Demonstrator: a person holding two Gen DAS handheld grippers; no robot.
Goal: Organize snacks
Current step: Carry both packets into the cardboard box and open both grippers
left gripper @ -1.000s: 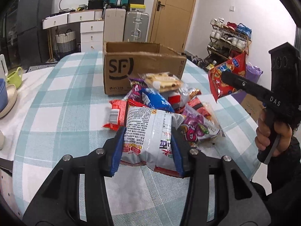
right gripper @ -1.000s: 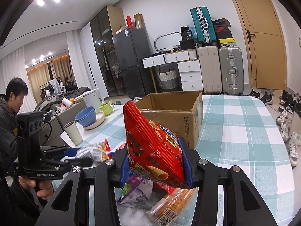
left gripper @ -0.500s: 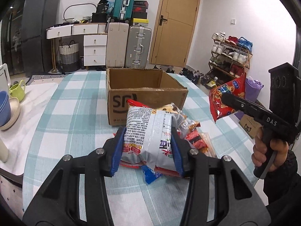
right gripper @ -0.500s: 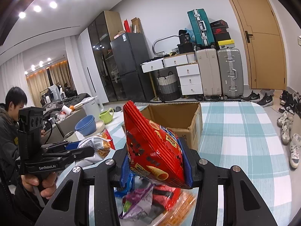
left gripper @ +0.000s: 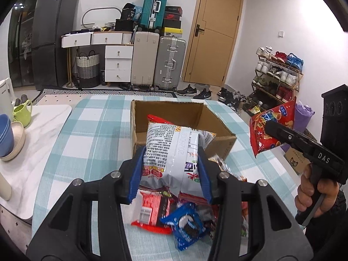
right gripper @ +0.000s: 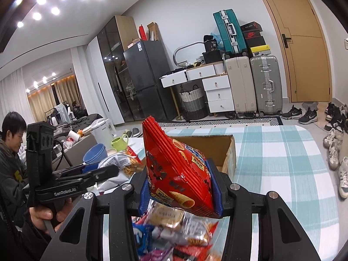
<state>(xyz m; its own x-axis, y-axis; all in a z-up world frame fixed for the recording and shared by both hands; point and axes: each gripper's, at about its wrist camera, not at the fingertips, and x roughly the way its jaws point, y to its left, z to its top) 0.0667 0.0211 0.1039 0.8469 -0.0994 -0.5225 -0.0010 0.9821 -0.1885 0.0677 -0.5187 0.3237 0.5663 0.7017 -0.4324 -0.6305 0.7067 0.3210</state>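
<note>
My left gripper (left gripper: 170, 174) is shut on a white and grey snack bag (left gripper: 171, 152), held above the snack pile in front of the open cardboard box (left gripper: 219, 121). My right gripper (right gripper: 180, 184) is shut on a red chip bag (right gripper: 174, 169), held in the air; the bag also shows in the left wrist view (left gripper: 267, 128) to the right of the box. The box (right gripper: 228, 152) stands behind the red bag. Loose snack packs (left gripper: 187, 221) lie on the checked tablecloth below both grippers, among them a blue cookie pack (right gripper: 141, 237).
Blue and cream bowls (left gripper: 8, 139) and a green cup (left gripper: 21, 113) stand on the white side table at left. A kettle (right gripper: 104, 130) is behind them. Suitcases (left gripper: 169, 63), drawers and a shoe rack (left gripper: 278, 76) line the room beyond the table.
My left gripper has lifted the white bag off the pile and carried it towards the box. My right gripper keeps the red bag raised and has drifted a little forward.
</note>
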